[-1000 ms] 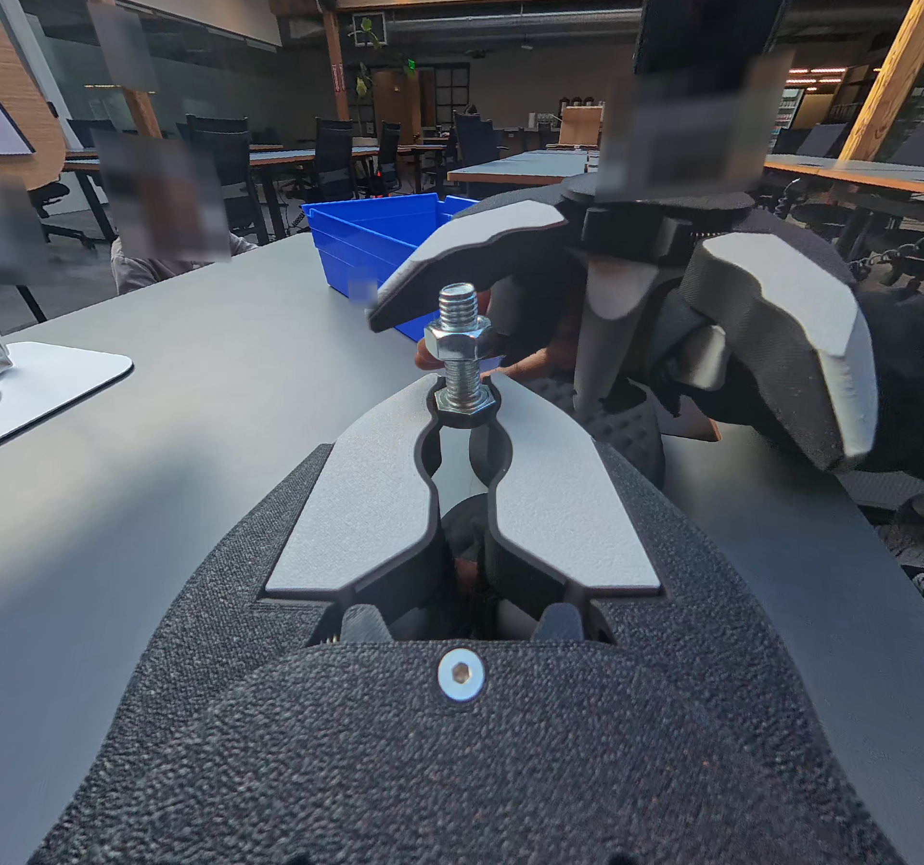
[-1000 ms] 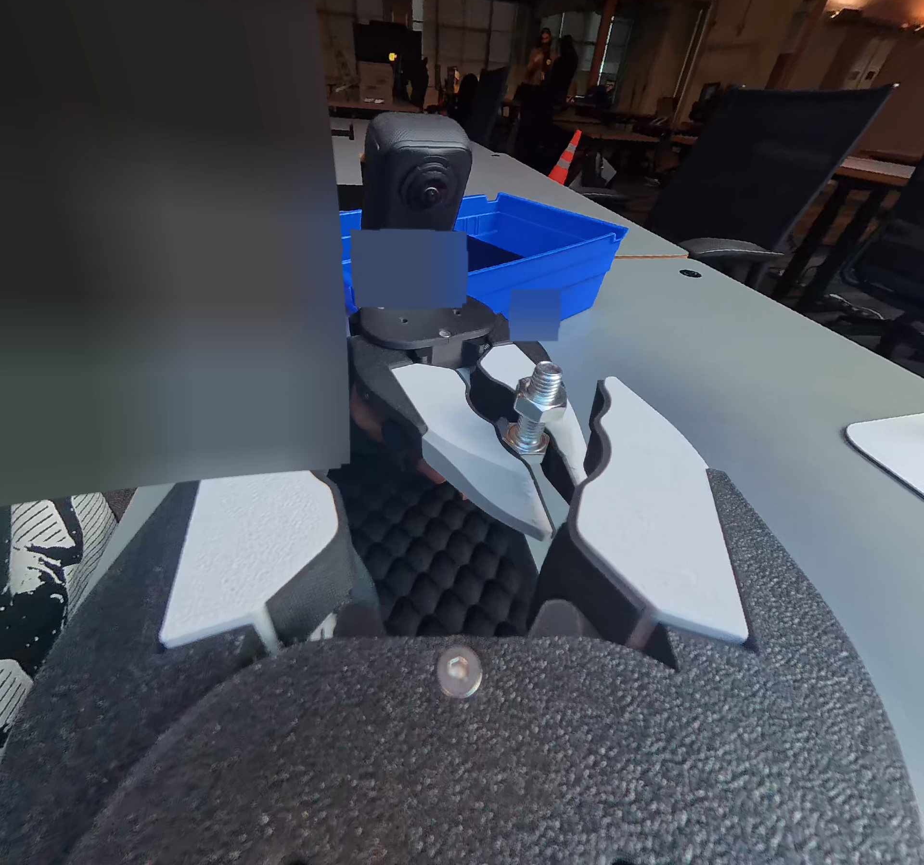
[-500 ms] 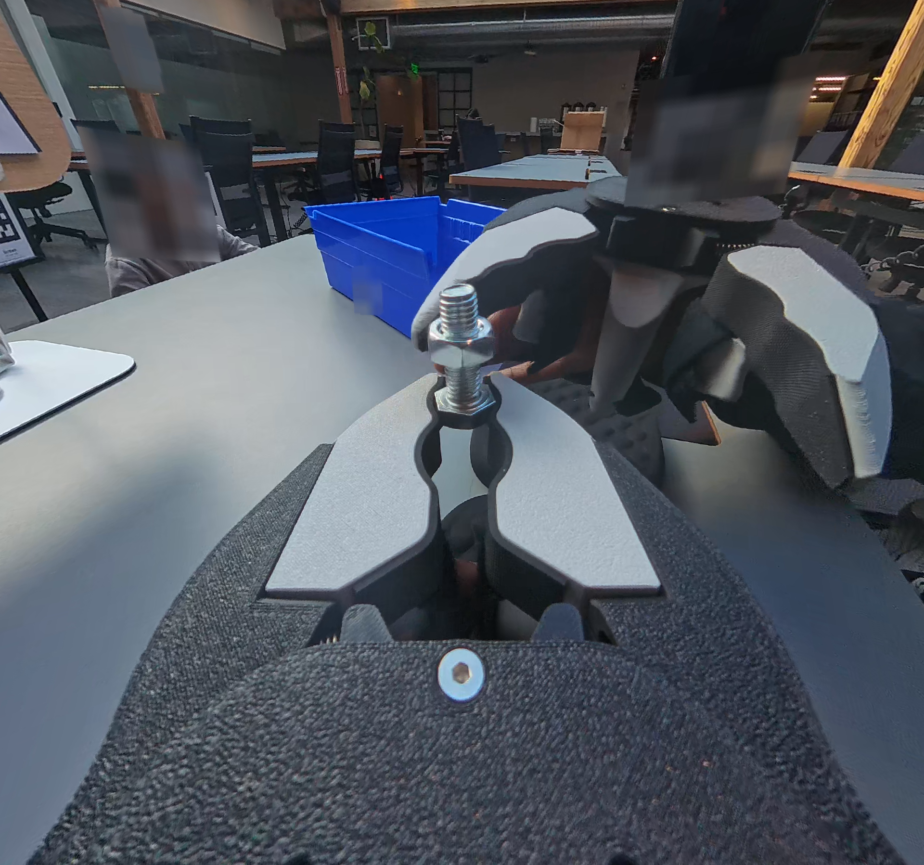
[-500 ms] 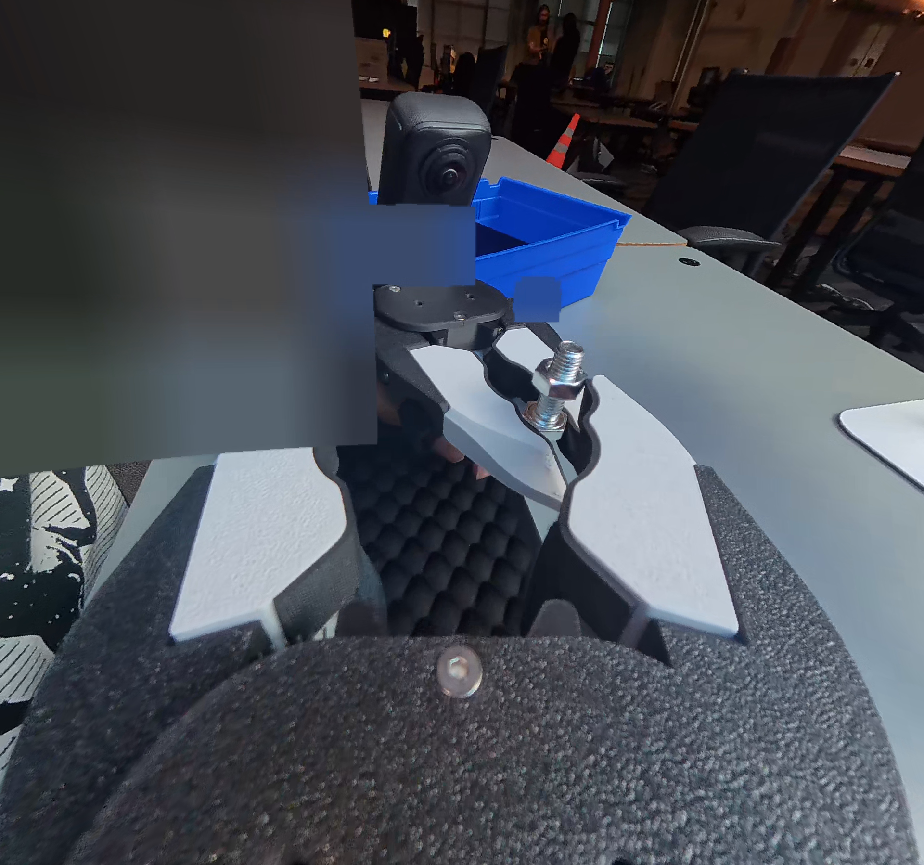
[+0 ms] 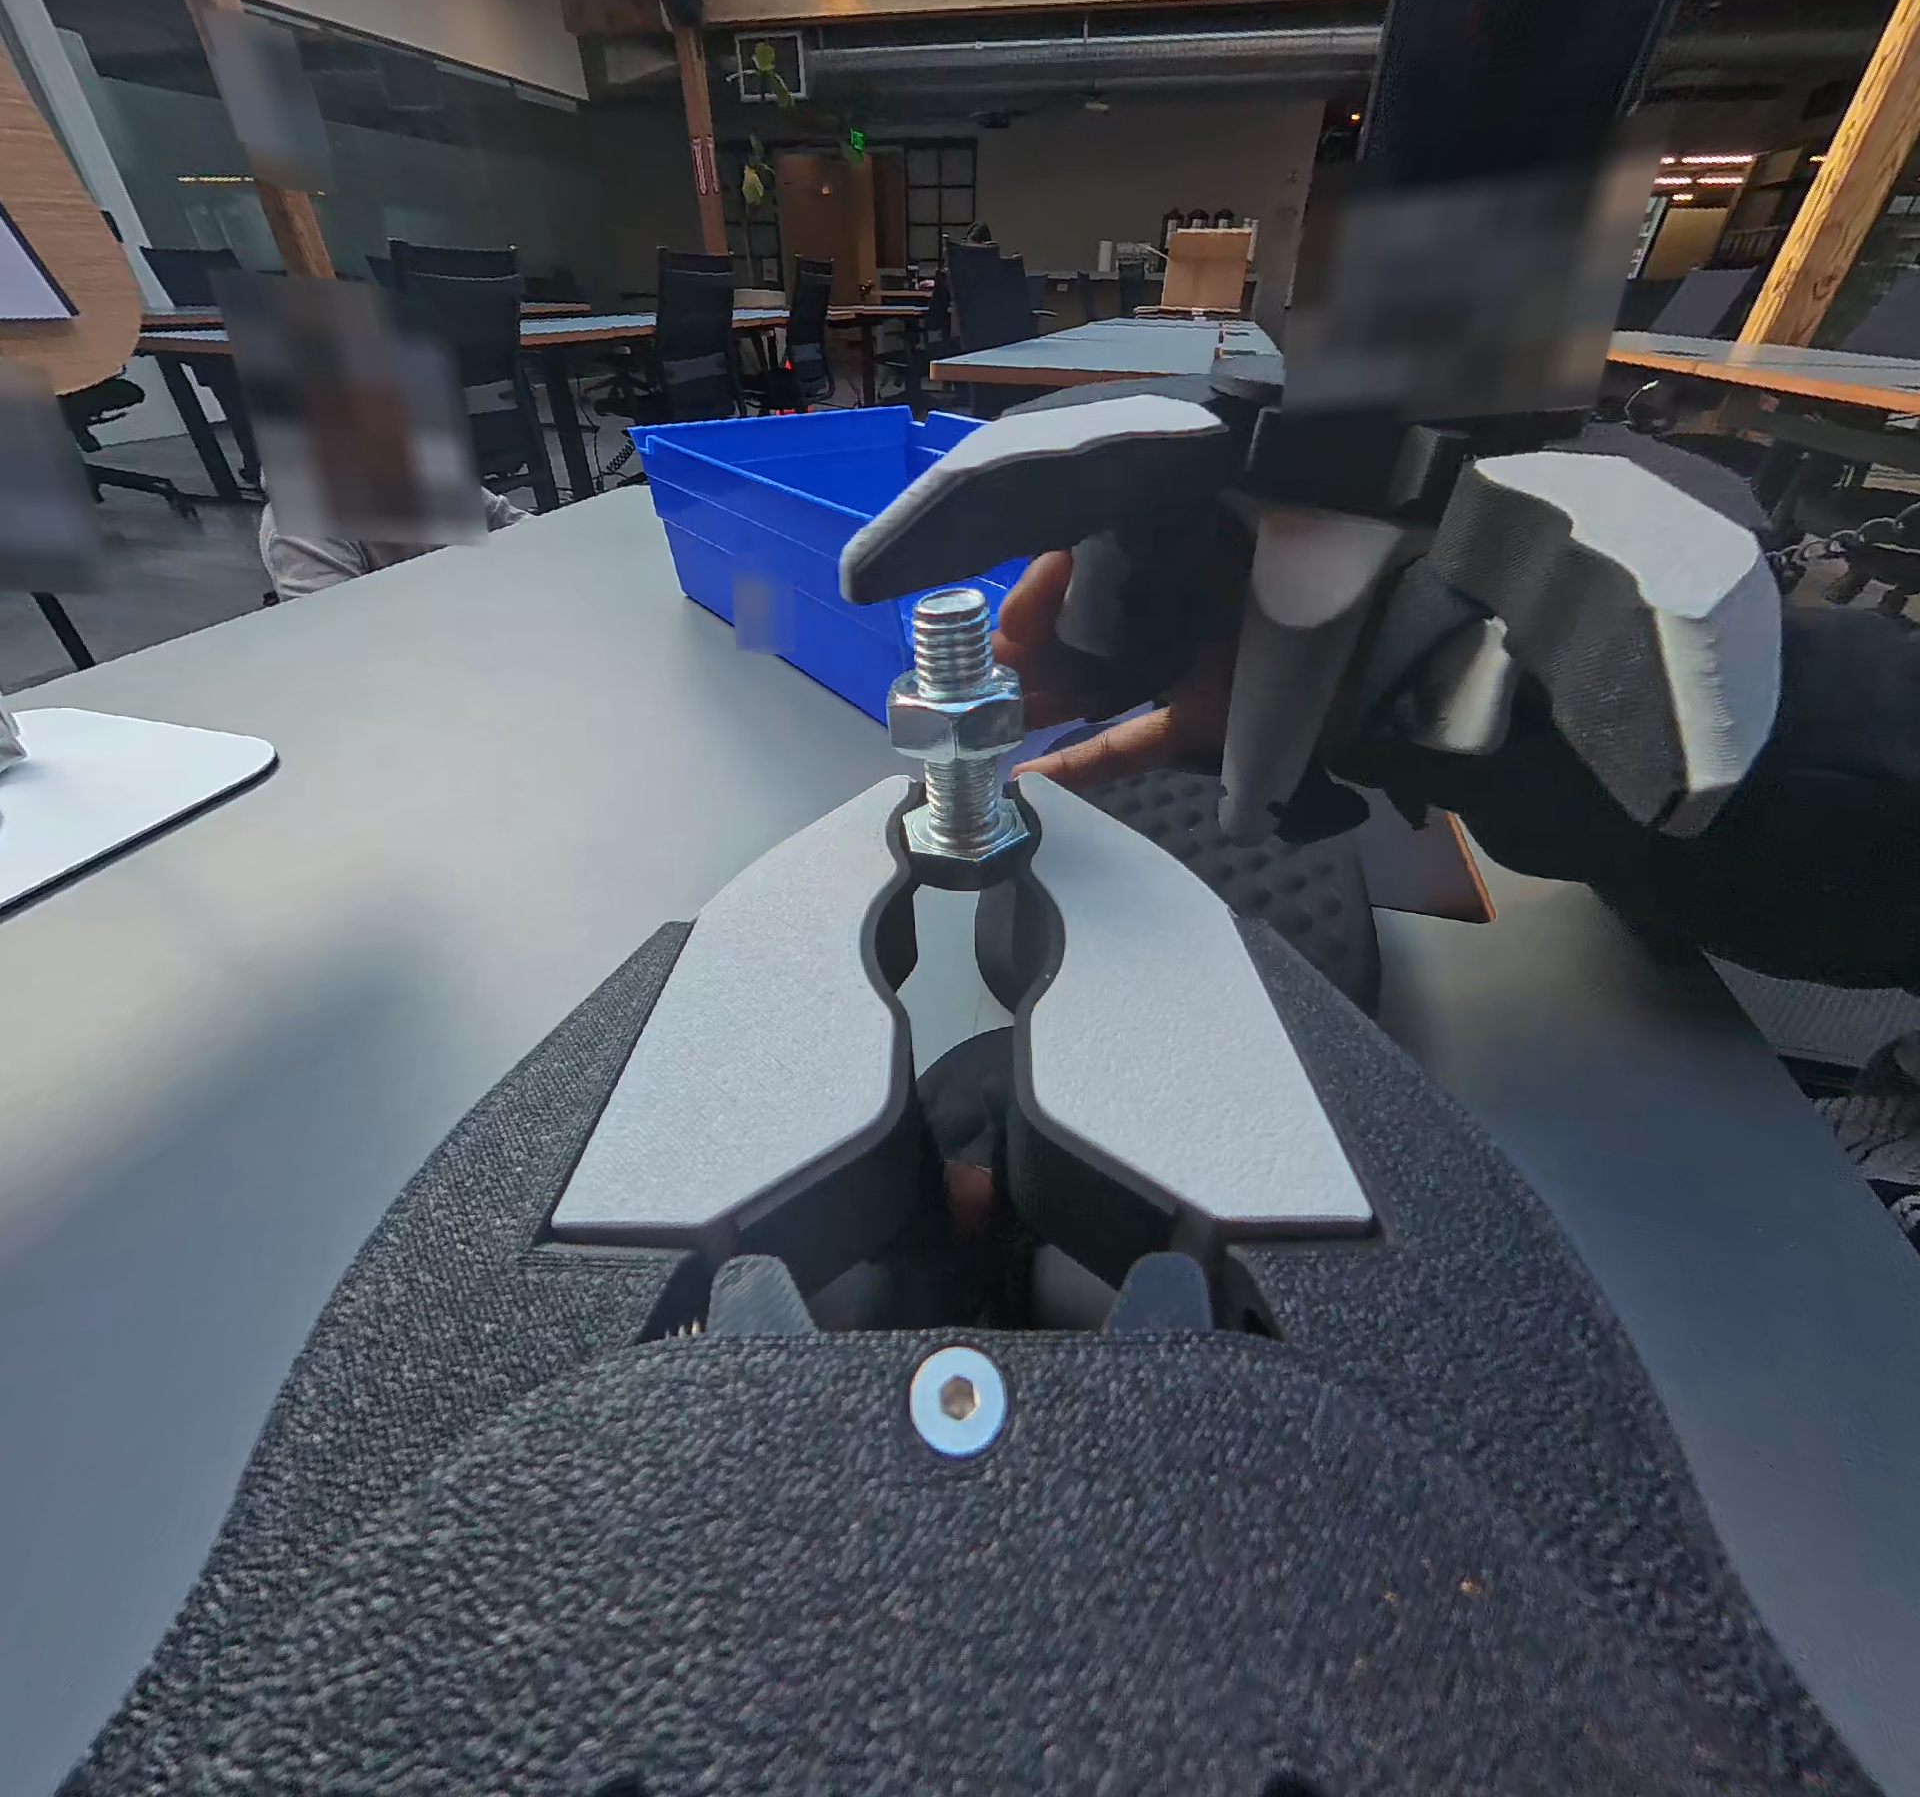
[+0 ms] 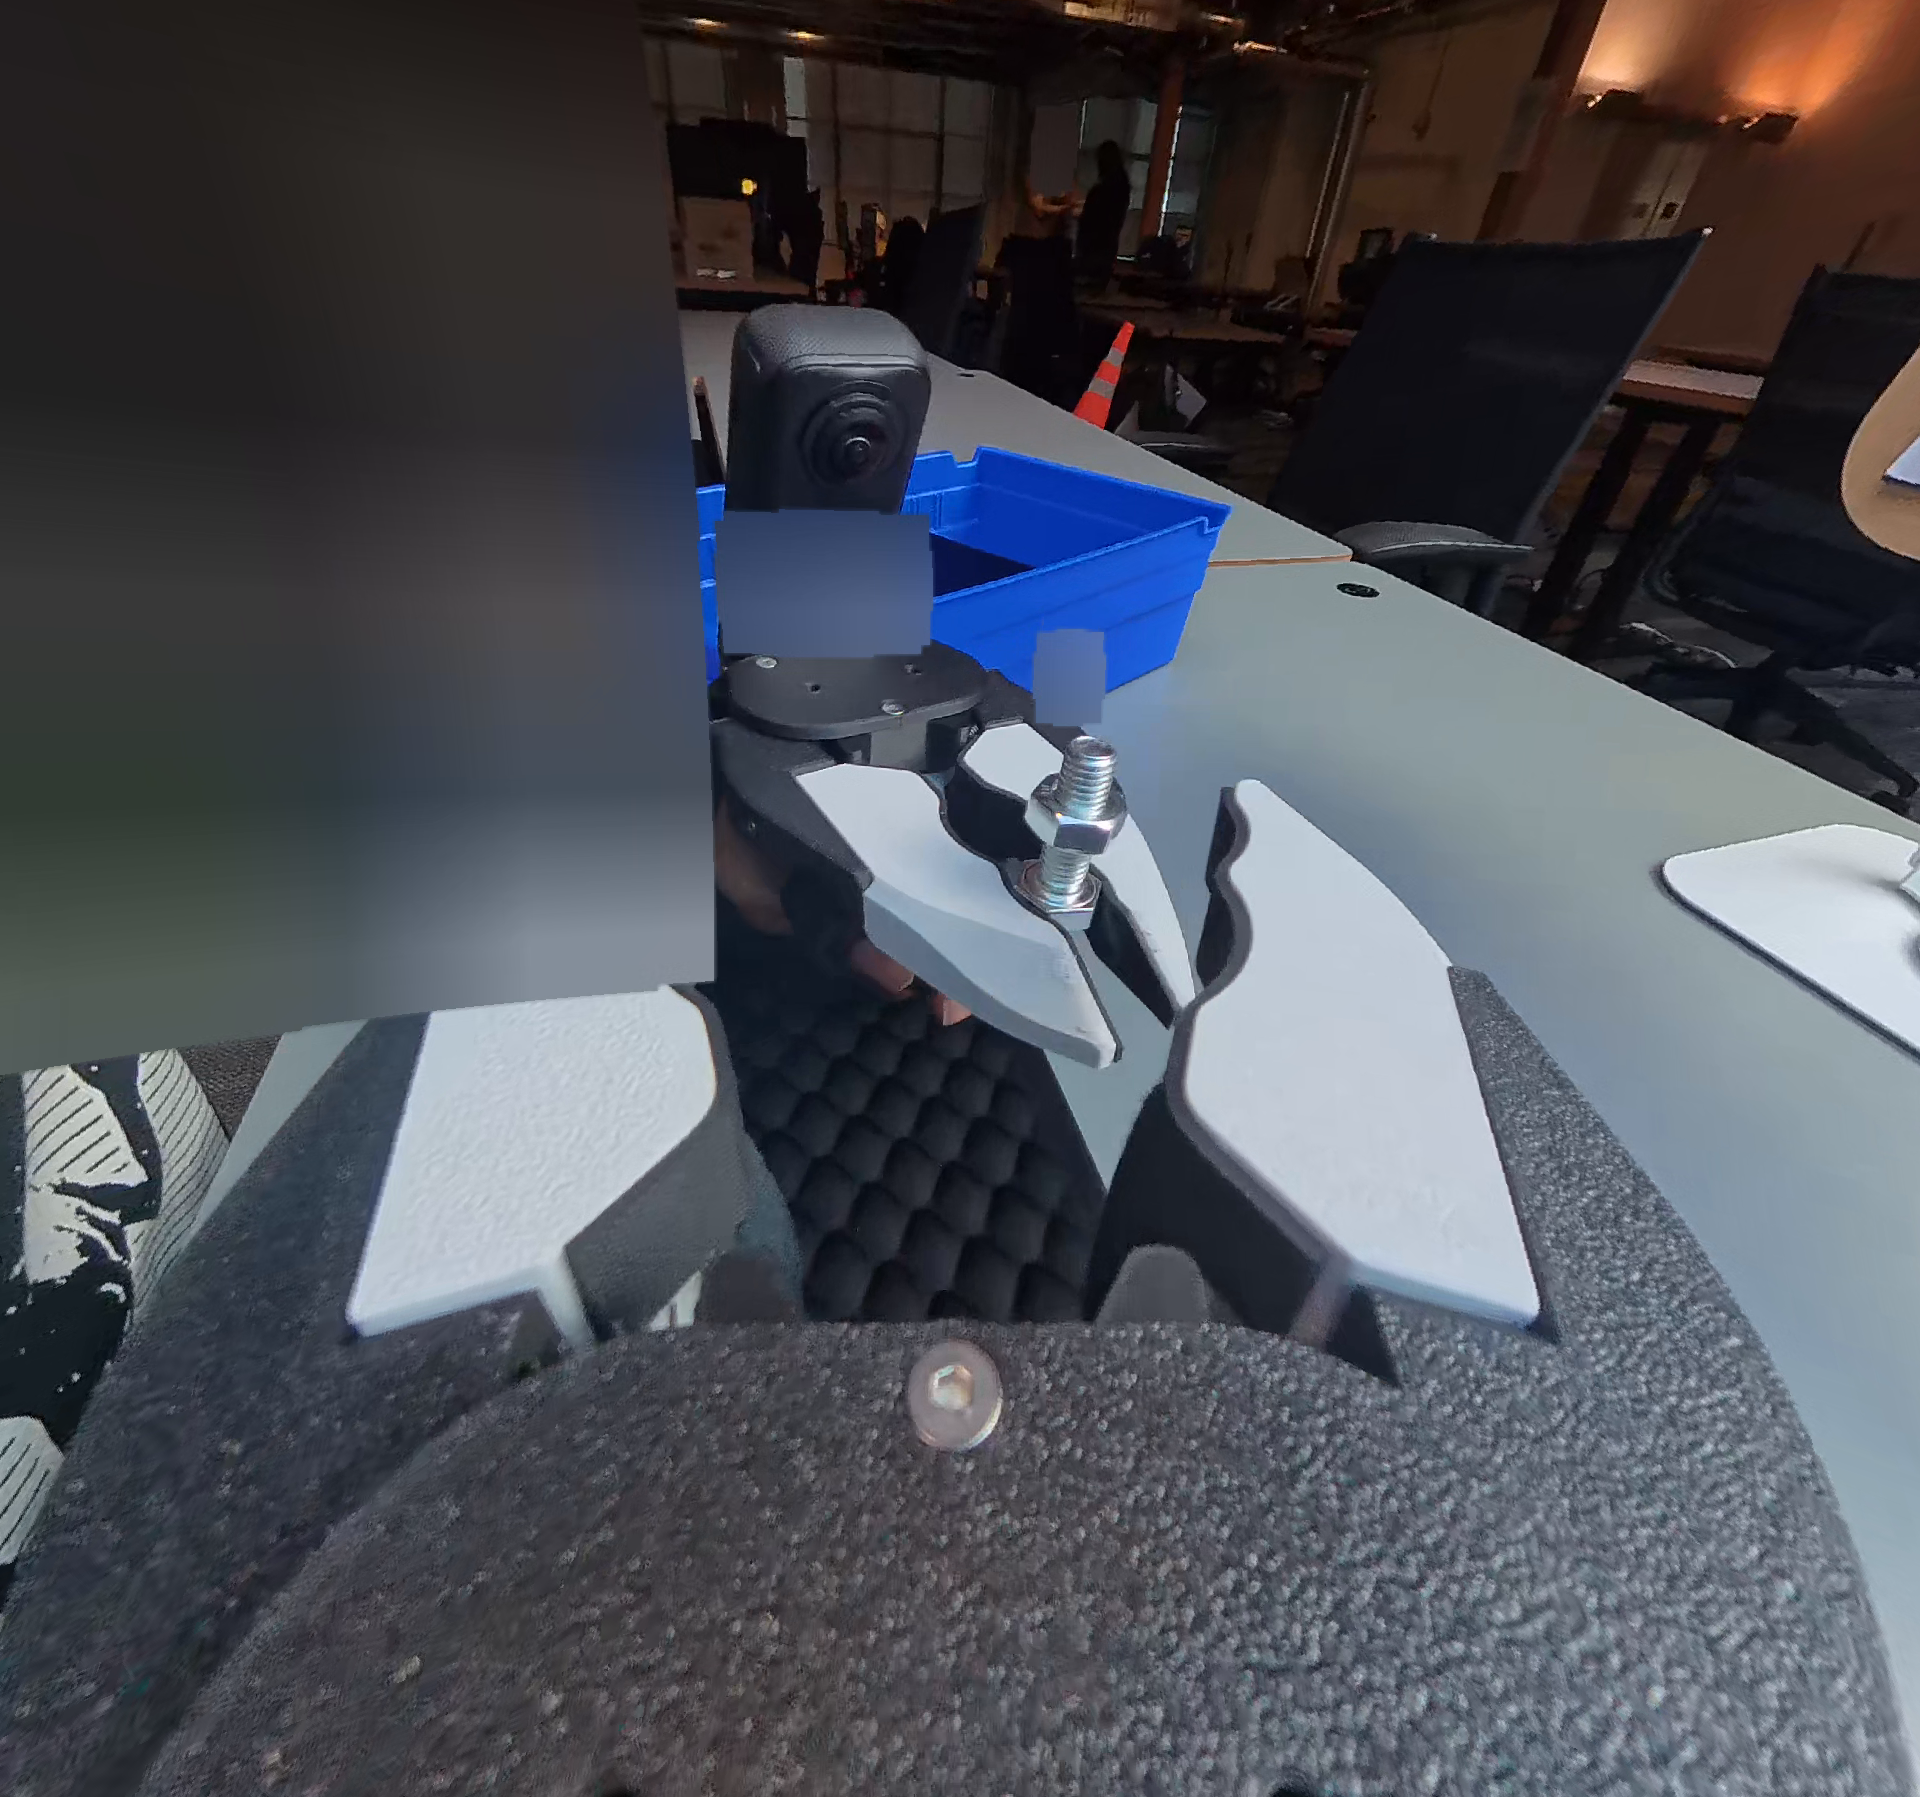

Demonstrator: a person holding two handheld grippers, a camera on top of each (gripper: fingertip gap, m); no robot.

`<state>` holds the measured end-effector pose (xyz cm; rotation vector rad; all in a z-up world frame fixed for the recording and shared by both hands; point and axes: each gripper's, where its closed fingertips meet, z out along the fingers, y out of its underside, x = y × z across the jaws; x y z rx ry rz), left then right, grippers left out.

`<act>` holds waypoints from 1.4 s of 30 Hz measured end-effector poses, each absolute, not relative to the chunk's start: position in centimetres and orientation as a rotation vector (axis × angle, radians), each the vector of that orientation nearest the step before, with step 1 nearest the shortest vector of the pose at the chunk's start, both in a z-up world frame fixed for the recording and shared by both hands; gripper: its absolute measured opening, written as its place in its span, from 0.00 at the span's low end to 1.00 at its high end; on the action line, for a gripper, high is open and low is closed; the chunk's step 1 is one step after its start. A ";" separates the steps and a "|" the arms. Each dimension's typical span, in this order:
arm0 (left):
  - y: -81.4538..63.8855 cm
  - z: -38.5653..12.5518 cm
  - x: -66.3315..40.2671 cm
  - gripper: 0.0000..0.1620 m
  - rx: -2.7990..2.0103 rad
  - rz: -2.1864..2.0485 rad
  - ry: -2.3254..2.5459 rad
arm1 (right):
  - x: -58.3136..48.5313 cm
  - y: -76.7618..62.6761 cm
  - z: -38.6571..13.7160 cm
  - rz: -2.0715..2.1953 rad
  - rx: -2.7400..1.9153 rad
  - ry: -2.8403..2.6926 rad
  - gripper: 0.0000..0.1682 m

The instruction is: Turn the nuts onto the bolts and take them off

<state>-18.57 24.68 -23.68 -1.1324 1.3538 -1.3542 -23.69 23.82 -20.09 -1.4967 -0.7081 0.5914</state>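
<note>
Grey table top (image 5: 436, 708) is seen stretching back toward rows of dark office chairs, and a blue plastic bin (image 5: 769, 500) is set on it behind the work. By the left gripper (image 5: 966, 812) a silver threaded steel bolt (image 5: 956, 698) is held upright — its hexagonal head is clamped in the notch between the nearly closed grey fingertips. A silver hexagonal nut (image 5: 956, 721) is seated about midway up the thread, with bare thread above and below it. The right gripper (image 6: 997, 947) is held level, facing the left one, with its fingers spread wide and nothing between them. In the left wrist view one of its fingers (image 5: 1039, 500) is seen just above the bolt's tip — contact cannot be judged. A white pad (image 5: 114, 791) lies on the table, well apart.
</note>
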 end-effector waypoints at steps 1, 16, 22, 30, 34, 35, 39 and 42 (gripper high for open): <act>24.7 -23.7 -18.6 0.08 -1.132 -1.352 1.354 | -23.9 24.1 -20.2 0.595 -1.501 -0.711 0.59; 24.7 -23.7 -18.5 0.09 -1.132 -1.348 1.358 | -26.0 24.5 -21.5 0.593 -1.538 -0.843 0.59; 24.8 -23.7 -18.5 0.08 -1.134 -1.350 1.349 | -24.9 23.3 -21.3 0.572 -1.549 -0.824 0.54; 24.8 -23.6 -18.5 0.08 -1.137 -1.351 1.341 | -24.7 20.5 -20.9 0.584 -1.545 -0.966 0.25; 24.7 -23.7 -18.5 0.08 -1.133 -1.343 1.350 | -23.0 20.4 -20.2 0.432 -1.597 -1.129 0.20; 24.7 -23.7 -18.5 0.08 -1.133 -1.342 1.351 | -22.4 20.7 -19.9 0.383 -1.616 -1.187 0.20; 24.6 -23.8 -18.5 0.08 -1.133 -1.340 1.361 | -20.8 22.3 -18.4 0.250 -1.704 -1.464 0.24; 24.5 -23.8 -18.4 0.08 -1.130 -1.331 1.370 | -20.5 23.7 -18.1 0.184 -1.765 -1.709 0.23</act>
